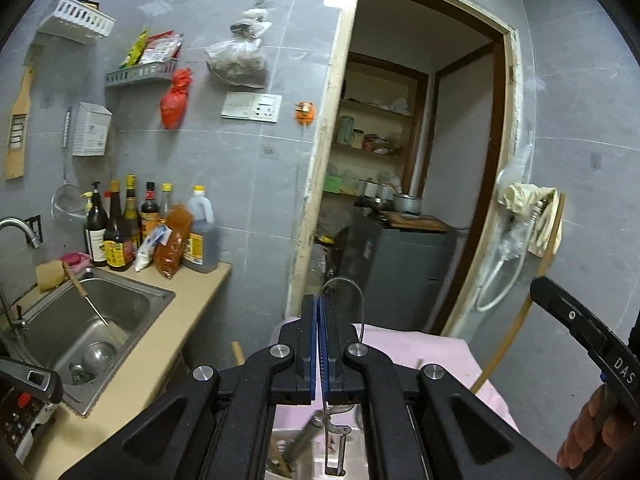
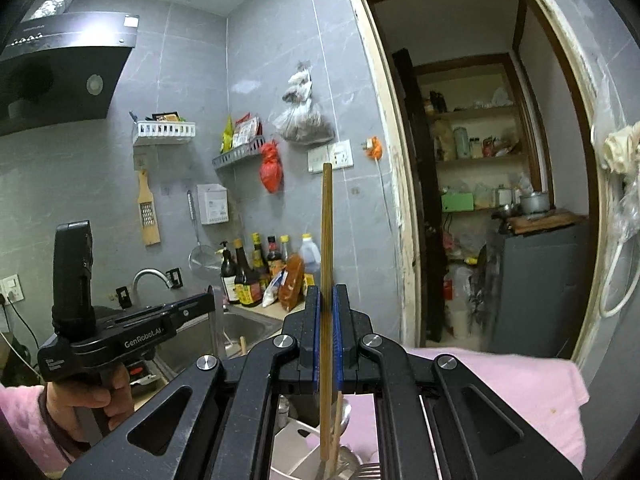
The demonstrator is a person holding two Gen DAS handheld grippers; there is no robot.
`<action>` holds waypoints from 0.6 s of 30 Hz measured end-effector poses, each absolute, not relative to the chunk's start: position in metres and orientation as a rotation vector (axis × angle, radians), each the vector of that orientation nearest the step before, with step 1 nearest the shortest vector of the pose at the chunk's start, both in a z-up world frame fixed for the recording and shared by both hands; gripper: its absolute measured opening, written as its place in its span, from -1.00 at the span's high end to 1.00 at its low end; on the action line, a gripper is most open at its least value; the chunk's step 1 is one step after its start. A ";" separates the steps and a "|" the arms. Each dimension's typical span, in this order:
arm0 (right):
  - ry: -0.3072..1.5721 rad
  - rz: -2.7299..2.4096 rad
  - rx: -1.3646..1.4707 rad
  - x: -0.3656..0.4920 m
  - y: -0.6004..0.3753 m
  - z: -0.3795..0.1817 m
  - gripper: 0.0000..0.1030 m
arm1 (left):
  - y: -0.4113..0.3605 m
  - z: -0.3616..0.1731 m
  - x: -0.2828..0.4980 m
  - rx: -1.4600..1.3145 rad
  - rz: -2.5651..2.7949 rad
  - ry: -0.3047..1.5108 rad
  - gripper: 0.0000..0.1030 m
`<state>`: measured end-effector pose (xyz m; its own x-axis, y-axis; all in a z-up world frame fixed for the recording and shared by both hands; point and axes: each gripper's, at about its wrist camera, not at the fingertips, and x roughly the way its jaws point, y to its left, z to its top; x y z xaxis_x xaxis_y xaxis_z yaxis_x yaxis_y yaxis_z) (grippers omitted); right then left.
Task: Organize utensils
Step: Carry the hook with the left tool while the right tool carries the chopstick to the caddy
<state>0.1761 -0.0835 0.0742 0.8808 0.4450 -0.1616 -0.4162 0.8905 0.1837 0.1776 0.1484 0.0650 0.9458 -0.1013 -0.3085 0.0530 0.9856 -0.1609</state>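
My left gripper (image 1: 320,300) is shut on a thin metal peeler (image 1: 335,440). Its wire loop stands above the fingertips and its blade hangs below them. My right gripper (image 2: 326,289) is shut on a bamboo chopstick (image 2: 327,220), which it holds upright and which sticks far above the pads. Under both grippers a white utensil holder (image 2: 294,438) stands with several utensils in it, mostly hidden by the gripper bodies. In the left wrist view the chopstick (image 1: 516,328) shows as a curved wooden rod at the right edge, beside a hand (image 1: 588,432).
A steel sink (image 1: 132,304) with a ladle sits at the left in a beige counter, with sauce bottles (image 1: 120,232) behind it. A pink cloth (image 2: 500,380) covers the surface below. An open doorway (image 1: 400,160) leads to shelves and a grey cabinet. A range hood (image 2: 60,72) hangs upper left.
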 end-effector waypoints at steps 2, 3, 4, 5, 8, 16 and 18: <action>0.216 0.437 0.132 0.180 -0.081 0.065 0.89 | 0.151 0.058 0.181 -0.162 -0.077 0.318 0.96; 0.224 0.430 0.125 0.181 -0.079 0.060 0.89 | 0.153 0.055 0.182 -0.167 -0.078 0.318 0.96; 0.232 0.426 0.122 0.182 -0.077 0.056 0.89 | 0.153 0.052 0.183 -0.171 -0.076 0.317 0.96; 0.240 0.420 0.118 0.183 -0.076 0.052 0.89 | 0.153 0.048 0.185 -0.175 -0.071 0.317 0.96; 0.254 0.403 0.115 0.185 -0.074 0.042 0.89 | 0.156 0.035 0.186 -0.180 -0.051 0.315 0.96; 0.291 0.376 0.127 0.195 -0.073 0.019 0.89 | 0.154 0.006 0.192 -0.142 -0.027 0.320 0.96; 0.300 0.376 0.127 0.198 -0.072 0.014 0.89 | 0.153 0.001 0.192 -0.138 -0.024 0.317 0.96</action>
